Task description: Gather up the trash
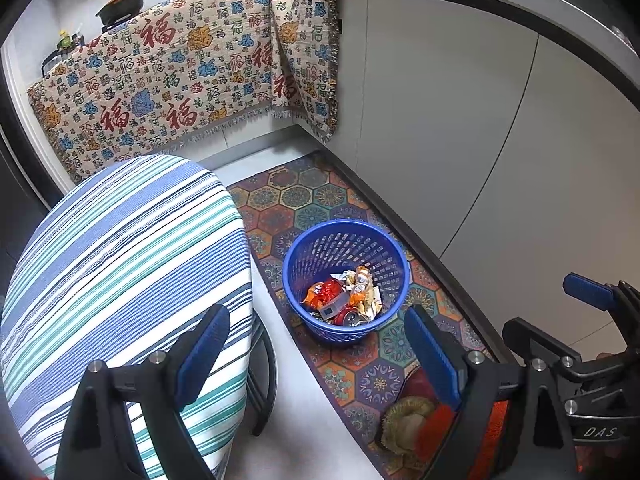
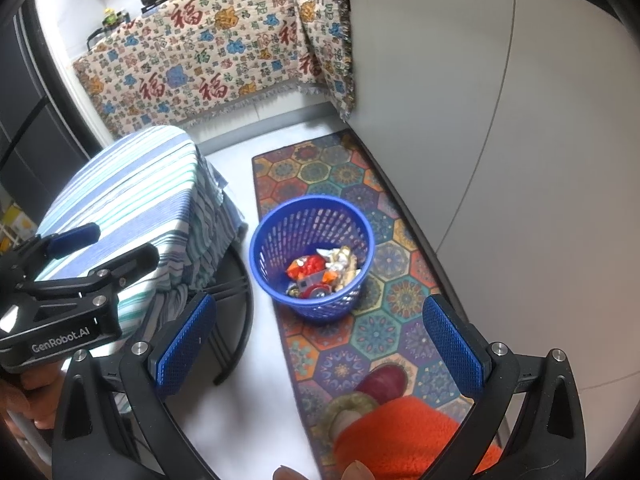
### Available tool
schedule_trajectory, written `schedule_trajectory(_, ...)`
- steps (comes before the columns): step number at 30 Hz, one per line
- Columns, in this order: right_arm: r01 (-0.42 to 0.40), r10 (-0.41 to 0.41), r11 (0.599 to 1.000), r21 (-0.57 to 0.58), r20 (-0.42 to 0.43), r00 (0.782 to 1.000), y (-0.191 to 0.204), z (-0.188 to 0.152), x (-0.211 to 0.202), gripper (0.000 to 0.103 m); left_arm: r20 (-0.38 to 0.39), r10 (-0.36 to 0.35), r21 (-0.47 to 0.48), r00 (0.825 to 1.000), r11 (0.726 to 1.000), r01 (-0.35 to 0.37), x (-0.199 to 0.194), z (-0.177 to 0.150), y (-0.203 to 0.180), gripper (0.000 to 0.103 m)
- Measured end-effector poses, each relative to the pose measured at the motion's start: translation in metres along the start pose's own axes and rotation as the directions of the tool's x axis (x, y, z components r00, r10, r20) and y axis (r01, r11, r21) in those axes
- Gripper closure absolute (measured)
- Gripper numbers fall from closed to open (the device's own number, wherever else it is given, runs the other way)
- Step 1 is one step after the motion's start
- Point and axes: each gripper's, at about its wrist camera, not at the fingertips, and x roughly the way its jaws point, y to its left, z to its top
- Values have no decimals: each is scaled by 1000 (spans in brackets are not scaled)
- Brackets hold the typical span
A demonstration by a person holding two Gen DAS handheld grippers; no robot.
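My left tongs (image 1: 316, 344) and right tongs (image 2: 320, 344) hung spread and empty above the blue basket (image 1: 296, 264) at frame centre, wrappers and a can already inside (the striped table (image 1: 120, 260) showed no trash).

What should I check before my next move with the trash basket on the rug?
1. Left gripper open with nothing between the pads: ok.
2. Right gripper open and empty: ok.
3. Blue basket upright on the patterned rug: ok.
4. Trash inside the basket, wrappers and a can, none visible on the rug or floor around it: ok.
5. Striped tabletop free of trash: ok for the part in view, the rest cannot tell.
6. Slippered foot apart from the basket: ok.
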Motion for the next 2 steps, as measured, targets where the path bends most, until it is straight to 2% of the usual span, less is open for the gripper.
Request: schedule_trajectory(2, 3, -3, 1000, 2, -1, 1000, -1, 0, 0, 0, 2, -4, 5, 1000, 1000, 4, 0, -1, -1, 12)
